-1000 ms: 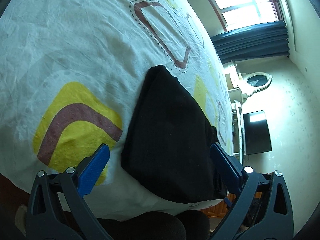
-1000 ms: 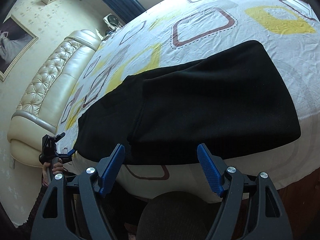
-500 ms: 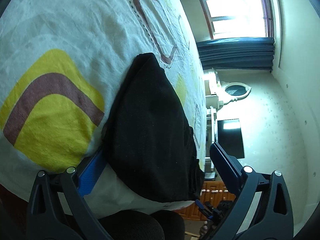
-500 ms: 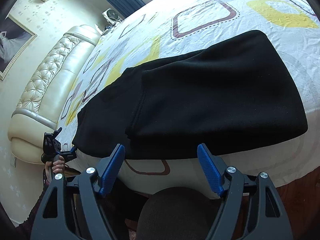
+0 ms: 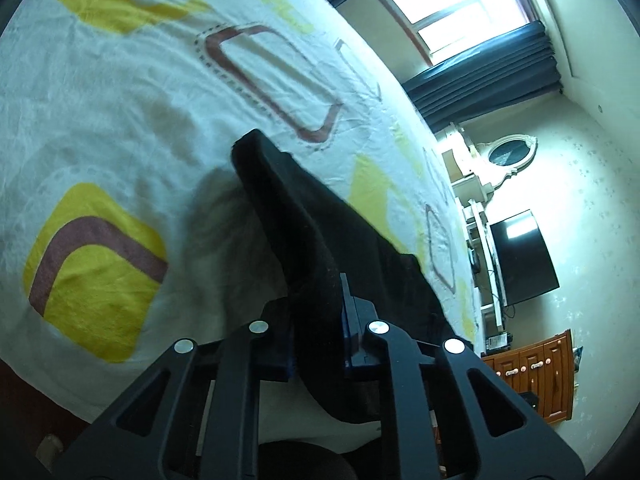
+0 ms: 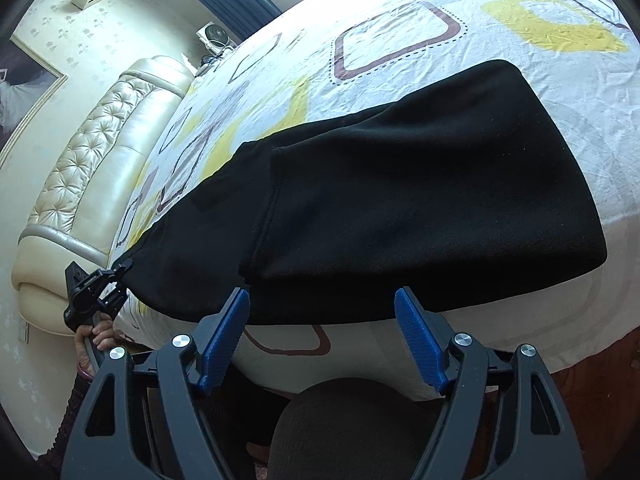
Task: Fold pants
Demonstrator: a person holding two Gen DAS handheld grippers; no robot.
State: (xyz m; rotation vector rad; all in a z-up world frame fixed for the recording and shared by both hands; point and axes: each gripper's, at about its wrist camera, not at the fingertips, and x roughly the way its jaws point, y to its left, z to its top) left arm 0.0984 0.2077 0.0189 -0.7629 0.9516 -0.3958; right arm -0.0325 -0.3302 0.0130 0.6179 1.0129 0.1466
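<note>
Black pants are pinched as the left gripper closes at lower centre; lift evenly while right gripper waits, jaws apart.

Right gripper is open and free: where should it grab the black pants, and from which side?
Probably the near hem of the pants, the edge just ahead of the right gripper, coming from the bed's near side. That edge lies flat and unobstructed, matching the end the left gripper pinches.

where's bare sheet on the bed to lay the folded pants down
Bare bed sheet lies beyond the black pants, around the brown square outline, and left of the lifted end in the left view. The near edge is crowded: left gripper, right gripper.
</note>
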